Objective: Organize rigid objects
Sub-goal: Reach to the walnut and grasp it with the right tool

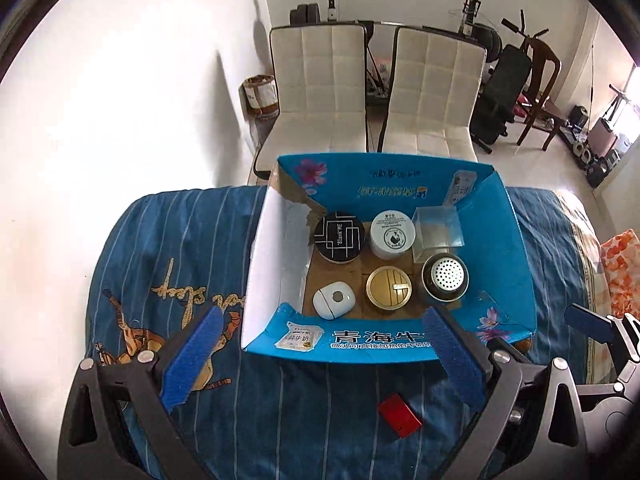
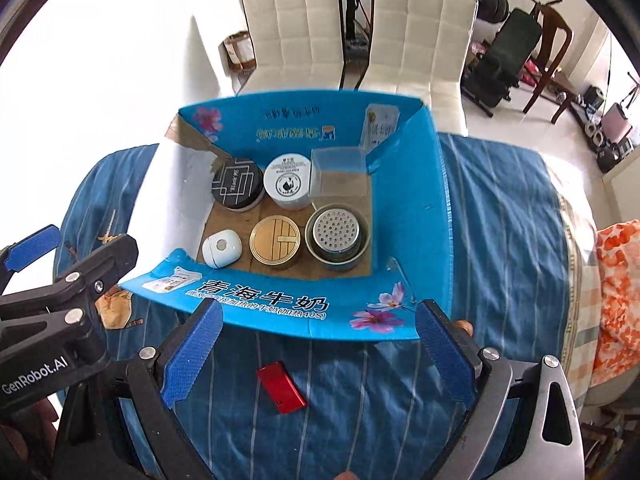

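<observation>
Both hand-held grippers, left (image 1: 324, 354) and right (image 2: 320, 354), stood released, their ribbed blue pads grasping nothing. Between them, at lower centre, a flat red rectangular case (image 2: 281, 388) lay on the striped blue bedspread (image 2: 500, 208). Above it, the glossy blue cardboard box (image 2: 412, 184) held round tins and jars.

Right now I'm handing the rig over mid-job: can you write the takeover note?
Left gripper: open, empty, above the bed.
Right gripper: open, empty, beside it.
Blue box: holds six things in two rows: black tin, white jar, clear case; white pod, gold tin, metal strainer cup.
Left: red case lies on the bedspread in front of the box.
</observation>
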`<state>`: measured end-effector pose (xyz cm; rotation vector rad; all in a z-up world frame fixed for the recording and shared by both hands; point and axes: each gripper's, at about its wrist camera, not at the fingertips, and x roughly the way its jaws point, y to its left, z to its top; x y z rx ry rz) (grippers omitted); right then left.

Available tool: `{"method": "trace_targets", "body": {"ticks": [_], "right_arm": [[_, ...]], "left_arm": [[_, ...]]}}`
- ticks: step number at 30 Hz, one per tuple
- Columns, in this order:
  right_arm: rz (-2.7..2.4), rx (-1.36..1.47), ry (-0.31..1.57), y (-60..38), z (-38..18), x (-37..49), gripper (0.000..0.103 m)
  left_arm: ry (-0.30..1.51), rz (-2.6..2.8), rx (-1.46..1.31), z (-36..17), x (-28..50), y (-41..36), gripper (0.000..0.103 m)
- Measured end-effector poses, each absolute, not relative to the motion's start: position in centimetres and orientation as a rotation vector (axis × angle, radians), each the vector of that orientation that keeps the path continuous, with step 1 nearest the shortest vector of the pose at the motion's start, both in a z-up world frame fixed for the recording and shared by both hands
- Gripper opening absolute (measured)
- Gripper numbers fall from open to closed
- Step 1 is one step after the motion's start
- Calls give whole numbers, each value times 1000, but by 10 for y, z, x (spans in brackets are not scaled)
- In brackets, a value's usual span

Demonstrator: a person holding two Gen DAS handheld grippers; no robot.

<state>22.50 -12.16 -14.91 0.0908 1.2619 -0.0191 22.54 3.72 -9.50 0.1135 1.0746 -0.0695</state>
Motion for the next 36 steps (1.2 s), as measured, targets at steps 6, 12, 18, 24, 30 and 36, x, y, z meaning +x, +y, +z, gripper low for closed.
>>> {"method": "trace_targets", "body": {"ticks": [6, 12, 18, 24, 30, 36], "right_arm": [[-19, 71, 1179, -127, -110, 196, 99], [8, 90, 1126, -132, -75, 171, 99], [8, 95, 1108, -141, -66, 161, 99], [-66, 201, 1184, -202, -95, 155, 99], [-145, 365, 1326, -288, -174, 159, 92], [-156, 467, 1490, -327, -275, 180, 69]], "left_arm": [[1017, -57, 68, -65, 196, 36, 103], [956, -45, 73, -42, 175, 31, 103], [990, -58, 47, -53, 175, 16, 103], [1040, -32, 34, -104, 178, -28, 103], [1200, 13, -70, -188, 185, -55, 103], [1280, 84, -101, -237, 183, -61, 103]]}}
